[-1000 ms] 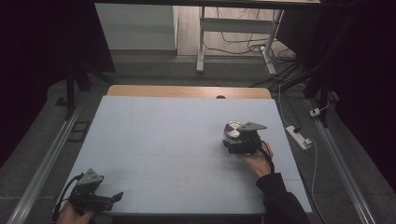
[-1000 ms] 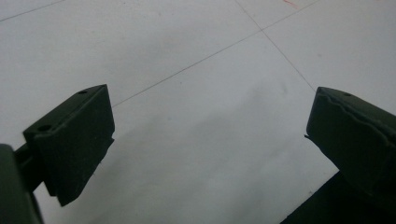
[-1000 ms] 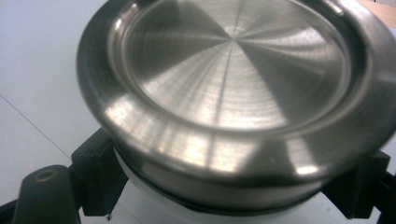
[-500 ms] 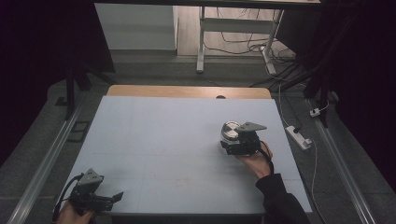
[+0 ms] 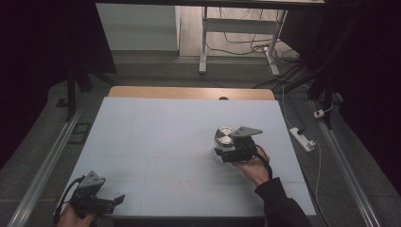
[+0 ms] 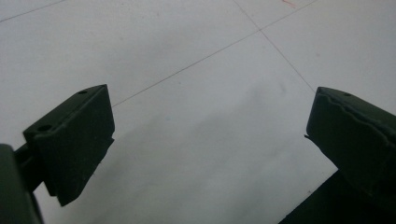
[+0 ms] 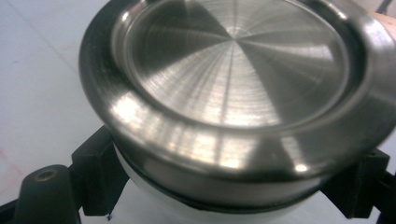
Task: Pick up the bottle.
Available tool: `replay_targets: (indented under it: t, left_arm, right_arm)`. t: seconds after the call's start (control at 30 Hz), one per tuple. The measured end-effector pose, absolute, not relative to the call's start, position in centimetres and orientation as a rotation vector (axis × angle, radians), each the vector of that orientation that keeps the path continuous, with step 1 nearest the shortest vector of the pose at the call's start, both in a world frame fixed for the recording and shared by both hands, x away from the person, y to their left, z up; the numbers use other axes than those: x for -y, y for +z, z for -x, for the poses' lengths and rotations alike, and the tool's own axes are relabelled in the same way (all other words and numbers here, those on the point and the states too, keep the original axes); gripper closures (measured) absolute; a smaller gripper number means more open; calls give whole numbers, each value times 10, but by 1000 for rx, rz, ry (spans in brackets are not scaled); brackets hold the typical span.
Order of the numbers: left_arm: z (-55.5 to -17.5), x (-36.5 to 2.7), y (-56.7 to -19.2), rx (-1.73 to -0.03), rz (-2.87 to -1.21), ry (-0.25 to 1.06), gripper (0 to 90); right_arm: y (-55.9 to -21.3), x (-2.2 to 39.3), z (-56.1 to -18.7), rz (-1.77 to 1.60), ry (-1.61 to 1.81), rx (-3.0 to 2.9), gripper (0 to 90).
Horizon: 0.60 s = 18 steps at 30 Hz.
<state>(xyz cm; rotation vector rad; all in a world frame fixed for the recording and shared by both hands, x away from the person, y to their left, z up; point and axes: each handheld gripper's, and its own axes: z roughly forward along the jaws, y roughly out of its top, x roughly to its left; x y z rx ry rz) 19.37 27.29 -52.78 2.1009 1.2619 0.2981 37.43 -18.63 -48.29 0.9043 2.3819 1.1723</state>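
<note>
Both grippers differ: your right gripper (image 5: 226,147) clamps the steel-lidded container (image 7: 233,93) to carry it, while your left gripper (image 6: 210,135) rests wide open, empty.

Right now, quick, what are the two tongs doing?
Left tongs: open, holding nothing.
Right tongs: closed on a round tin with a shiny metal lid.

The high view is dim, its left and right edges near black; only the pale table (image 5: 156,142) catches light. Bright glare streaks the steel lid (image 7: 233,70), close and slightly soft. The left gripper view's jaws blur, casting a soft shadow.
</note>
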Motion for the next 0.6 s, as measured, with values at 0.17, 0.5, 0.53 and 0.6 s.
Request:
replay_targets:
  t: [0.17, 0.5, 0.53, 0.6]
  left_arm:
    - [-194, -273, -528, -1262, -2101, 299, 21]
    - [-194, -273, -528, -1262, -2103, 296, 21]
    - [-194, -273, -528, -1262, -2104, 296, 21]
    - [-194, -273, -528, -1262, -2104, 296, 21]
  right_arm:
    - [-482, 177, -368, -871, 1192, -2408, 150]
    - [-481, 155, -353, -805, 1221, -2463, 150]
    - [-481, 153, -351, -802, 1223, -2469, 150]
    - [-481, 148, -348, -793, 1224, -2481, 150]
